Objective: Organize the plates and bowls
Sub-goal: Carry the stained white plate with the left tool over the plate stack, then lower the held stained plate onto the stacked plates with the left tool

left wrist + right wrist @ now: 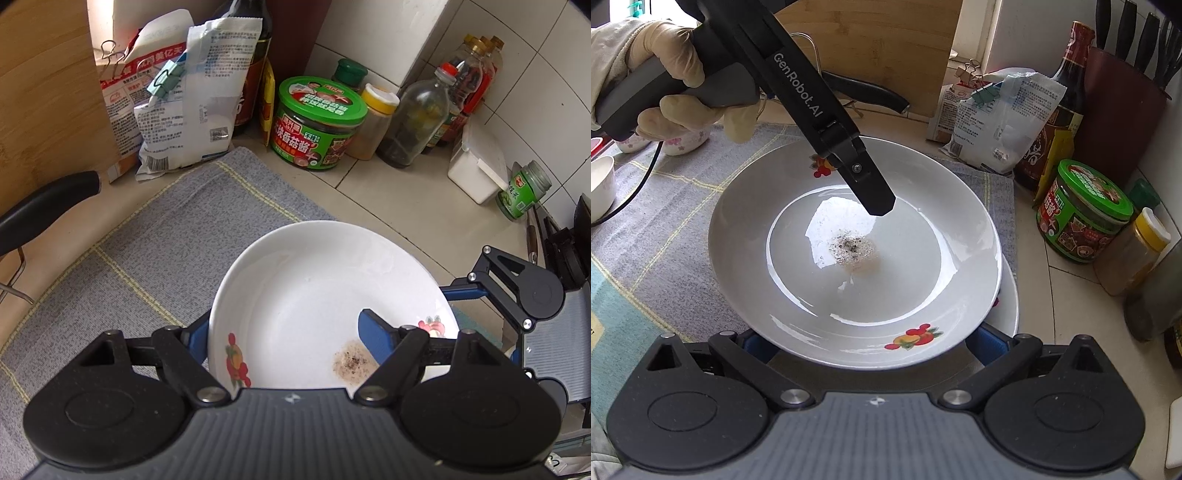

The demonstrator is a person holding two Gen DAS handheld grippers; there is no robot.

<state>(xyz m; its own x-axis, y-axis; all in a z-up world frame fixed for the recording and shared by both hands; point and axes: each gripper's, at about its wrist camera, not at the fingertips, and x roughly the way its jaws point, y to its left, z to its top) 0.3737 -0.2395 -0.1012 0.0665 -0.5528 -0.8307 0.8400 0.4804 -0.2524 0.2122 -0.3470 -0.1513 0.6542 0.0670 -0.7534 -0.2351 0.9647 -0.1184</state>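
Plate (849,295) was in the left gripper (284,325), white with fruit prints on its rim and a brown speckled smear (853,247) in its well. In the left wrist view, one blue finger (373,332) lay on the inner face at about four o'clock, while the other sat outside the rim at eight o'clock. The rim was pinched between them at a middling width.

From the right wrist view, the same gripper came in from eleven o'clock. A gloved hand (665,74) was wrapped round its handle, and its black fingertip was over the plate's far half.

A second plate (1010,295) peeped out from under the first at four o'clock, with only a sliver of its edge showing. Both sat over the grey checked cloth (166,240).

The right gripper (873,345) stood at six o'clock with its blue fingers spread wide to either side beneath the near rim. The plate hid the tips, so whether they were pressing on anything I could not tell; possibly they only flanked it.

Two small flowered bowls (687,142) waited at ten o'clock on the cloth, with a plain white one (600,184) at nine. A green-lidded jar (317,122) stood off the cloth at twelve o'clock in the left view, among bottles and bags against the tiled wall.
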